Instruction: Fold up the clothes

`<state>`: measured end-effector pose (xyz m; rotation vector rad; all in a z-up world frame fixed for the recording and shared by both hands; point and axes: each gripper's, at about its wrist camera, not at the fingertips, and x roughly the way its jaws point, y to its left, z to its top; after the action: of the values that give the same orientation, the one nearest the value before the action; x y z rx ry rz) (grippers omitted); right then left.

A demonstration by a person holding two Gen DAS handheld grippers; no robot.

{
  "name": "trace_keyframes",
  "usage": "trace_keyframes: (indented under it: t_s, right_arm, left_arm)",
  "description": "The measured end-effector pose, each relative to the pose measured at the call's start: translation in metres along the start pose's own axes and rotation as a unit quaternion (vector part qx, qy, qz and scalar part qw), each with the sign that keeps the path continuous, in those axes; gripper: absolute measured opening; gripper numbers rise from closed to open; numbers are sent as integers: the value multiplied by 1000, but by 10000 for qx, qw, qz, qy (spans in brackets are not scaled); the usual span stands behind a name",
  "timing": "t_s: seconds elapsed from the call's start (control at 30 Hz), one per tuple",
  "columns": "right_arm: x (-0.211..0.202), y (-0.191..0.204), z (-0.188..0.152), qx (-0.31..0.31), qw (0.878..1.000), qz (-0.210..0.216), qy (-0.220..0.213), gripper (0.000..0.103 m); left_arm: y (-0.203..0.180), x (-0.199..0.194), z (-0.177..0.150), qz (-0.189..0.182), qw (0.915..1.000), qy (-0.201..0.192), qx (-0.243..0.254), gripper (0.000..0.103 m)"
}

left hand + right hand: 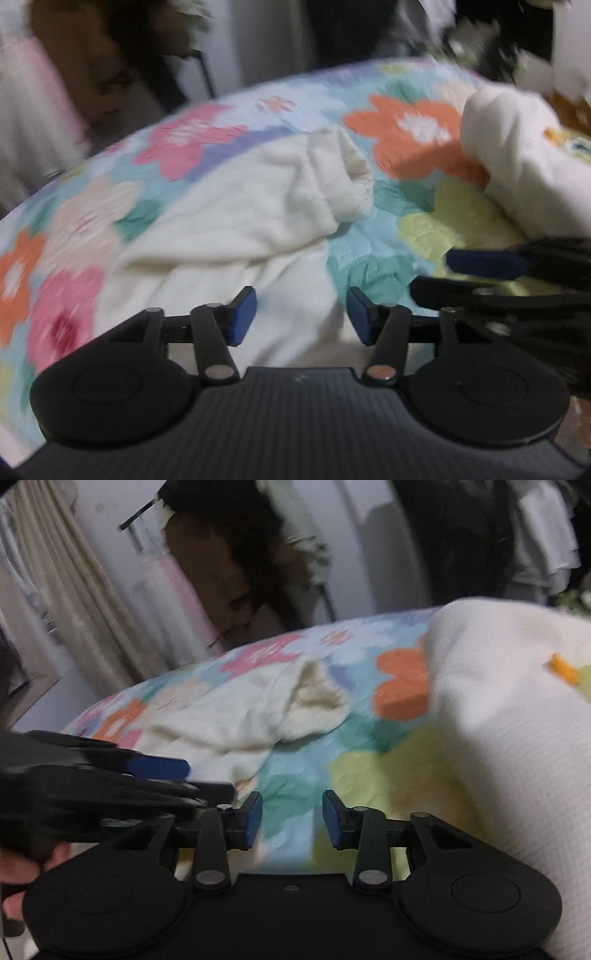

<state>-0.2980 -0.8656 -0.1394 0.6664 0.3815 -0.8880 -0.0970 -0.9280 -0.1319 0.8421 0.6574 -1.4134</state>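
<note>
A cream knit garment lies on a floral bedspread (406,229). Its sleeve (258,206) stretches to the upper right and ends in an open cuff (347,177). Its bunched body (524,158), with a small orange and green motif, lies at the right. My left gripper (303,314) hovers open over the cream fabric near the sleeve's base, its blue pads apart and pressing nothing. My right gripper (291,819) stands open over bare bedspread (354,775), beside the body (498,731). Each gripper shows in the other's view: the right gripper (454,278), the left gripper (192,779). Both views are motion-blurred.
The bedspread's far edge (258,646) curves across the back. Beyond it hang a brown coat (214,572), pale and pink clothes (173,587) and a cream curtain (66,590). A person's hand (22,867) shows at the lower left of the right wrist view.
</note>
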Motion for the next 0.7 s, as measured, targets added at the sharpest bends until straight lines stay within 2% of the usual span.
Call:
trace_keyframes:
  t_s: [0.07,0.13,0.17,0.23,0.37,0.43,0.47,0.53,0.63,0.7]
  right_arm:
    - [7,-5,2,140,9999,57,-3,47]
    - [14,-4,3,-133,9999,23,25,48]
    - [17,-1,3,-254,9997,-16,31,48]
    - [19,1,2,-315,9995,-78,45,48]
    - [24,-4,2,-77,9996,203,183,48]
    - [25,-5,2,49,9989,395,261,49]
    - [26,-5,3,103,9982,512,303,49]
    - [27,-4,2,239,9965,710,367,50]
    - [29,3,-4,365,9932,997,482,63]
    - [33,9,-8,469,9884,1288,650,64]
  left_arm:
    - [8,19,17,93,9999,81,56,56]
    - [24,32,36,215,9998,41,-24,51]
    - [37,33,46,292,9993,-62,-220,47]
    - [67,32,64,483,9951,-344,-790,47]
    - [123,31,80,768,9797,-637,-1736,47]
    - [140,20,74,532,9740,-843,-2035,49]
    - [146,14,70,402,9716,-911,-2147,54]
    - [151,2,57,341,9698,-952,-2221,59]
    - [146,-13,30,450,9748,-659,-2082,60]
    - [137,-27,1,543,9793,-372,-1914,62]
